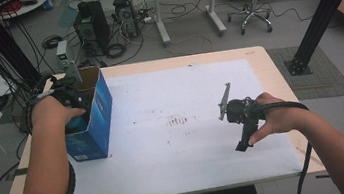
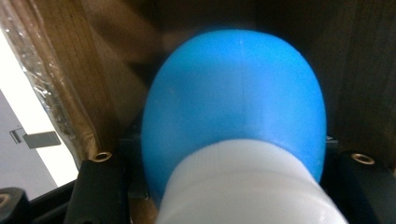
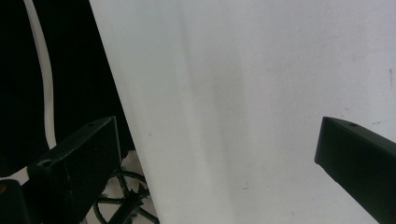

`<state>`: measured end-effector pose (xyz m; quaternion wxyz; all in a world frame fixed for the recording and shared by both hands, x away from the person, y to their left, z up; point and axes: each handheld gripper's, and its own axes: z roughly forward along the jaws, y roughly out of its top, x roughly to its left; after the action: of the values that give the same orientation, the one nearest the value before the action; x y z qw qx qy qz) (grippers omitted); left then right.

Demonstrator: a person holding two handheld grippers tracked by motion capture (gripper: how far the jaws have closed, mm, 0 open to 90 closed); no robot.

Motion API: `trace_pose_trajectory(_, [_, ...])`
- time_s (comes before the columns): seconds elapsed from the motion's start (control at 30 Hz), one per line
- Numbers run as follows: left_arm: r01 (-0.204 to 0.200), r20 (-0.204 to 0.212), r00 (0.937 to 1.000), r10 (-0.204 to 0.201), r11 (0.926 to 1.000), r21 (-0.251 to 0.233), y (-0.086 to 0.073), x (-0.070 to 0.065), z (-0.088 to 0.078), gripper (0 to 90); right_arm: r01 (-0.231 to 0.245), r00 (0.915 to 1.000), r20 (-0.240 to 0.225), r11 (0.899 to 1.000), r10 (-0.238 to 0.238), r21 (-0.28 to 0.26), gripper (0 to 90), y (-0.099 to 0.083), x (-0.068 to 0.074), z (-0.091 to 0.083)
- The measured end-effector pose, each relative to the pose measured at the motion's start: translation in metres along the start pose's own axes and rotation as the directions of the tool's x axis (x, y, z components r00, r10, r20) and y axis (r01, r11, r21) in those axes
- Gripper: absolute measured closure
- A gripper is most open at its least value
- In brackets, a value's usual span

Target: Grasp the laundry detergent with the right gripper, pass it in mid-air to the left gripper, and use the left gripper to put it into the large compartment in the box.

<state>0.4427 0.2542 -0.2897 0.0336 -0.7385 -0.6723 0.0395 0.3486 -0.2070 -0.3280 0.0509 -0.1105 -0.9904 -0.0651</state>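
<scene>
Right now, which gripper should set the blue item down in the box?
Left. The left gripper is already shut on the blue item inside the box; the right gripper hangs open over the table.

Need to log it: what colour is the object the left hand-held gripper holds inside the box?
Blue with a white base, clearest in the left gripper view.

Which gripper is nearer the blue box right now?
Left. The left gripper reaches into the blue box, jaws shut on a blue-and-white object. The right gripper hovers far across the table, jaws open.
</scene>
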Motion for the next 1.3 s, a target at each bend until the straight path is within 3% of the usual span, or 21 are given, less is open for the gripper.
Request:
trace_pose_trajectory(0.37, [-0.014,-0.007,0.9999,0.014,0.9998,-0.014,-0.001,-0.002,0.000,37.4,0.001,1.0000,0.008,1.000,-0.001,-0.006,0.1,-0.003,0.003,-0.002])
trace_pose_trajectory(0.67, [-0.017,-0.013,0.9998,0.017,0.9993,-0.033,-0.003,-0.005,-0.006,30.7,0.006,0.9999,0.012,1.000,-0.006,-0.009,0.1,-0.003,0.004,-0.003])
trace_pose_trajectory(0.97, [-0.018,-0.013,0.9998,0.018,0.9985,-0.052,-0.008,-0.006,-0.018,28.3,0.012,0.9999,0.011,1.000,-0.012,-0.013,0.1,-0.001,0.004,-0.004])
trace_pose_trajectory(1.3, [-0.036,-0.043,0.9985,0.032,0.9961,-0.080,-0.018,-0.009,-0.048,23.2,0.019,0.9998,0.008,1.000,-0.019,-0.011,0.1,0.004,0.004,-0.003])
